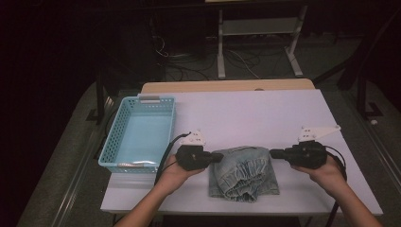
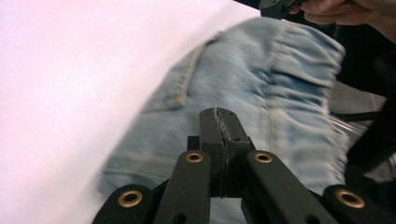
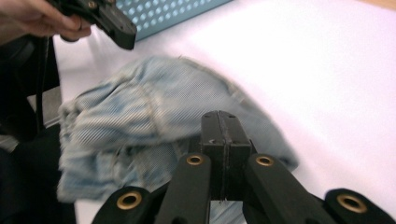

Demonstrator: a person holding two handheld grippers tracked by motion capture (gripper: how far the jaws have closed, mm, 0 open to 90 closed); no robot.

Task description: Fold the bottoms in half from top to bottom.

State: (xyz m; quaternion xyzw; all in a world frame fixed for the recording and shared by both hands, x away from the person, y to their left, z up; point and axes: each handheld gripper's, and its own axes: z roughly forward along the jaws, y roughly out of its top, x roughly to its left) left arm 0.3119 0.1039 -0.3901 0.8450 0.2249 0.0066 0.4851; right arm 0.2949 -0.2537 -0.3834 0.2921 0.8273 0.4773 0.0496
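Denim garment point(image 1: 245, 172): folded, light blue, lying on the white table point(image 1: 246, 113), lower centre of the high view, between the two grippers.
Left gripper point(image 1: 221, 157): left of the denim, pointing right, tips at its left edge; jaws pressed together with nothing between them.
Right gripper point(image 1: 272, 153): right of the denim, pointing left, tips at its upper right edge; jaws closed, empty.
Basket point(image 1: 124, 124): pale blue, perforated, mid-left of the high view, apart from the denim.
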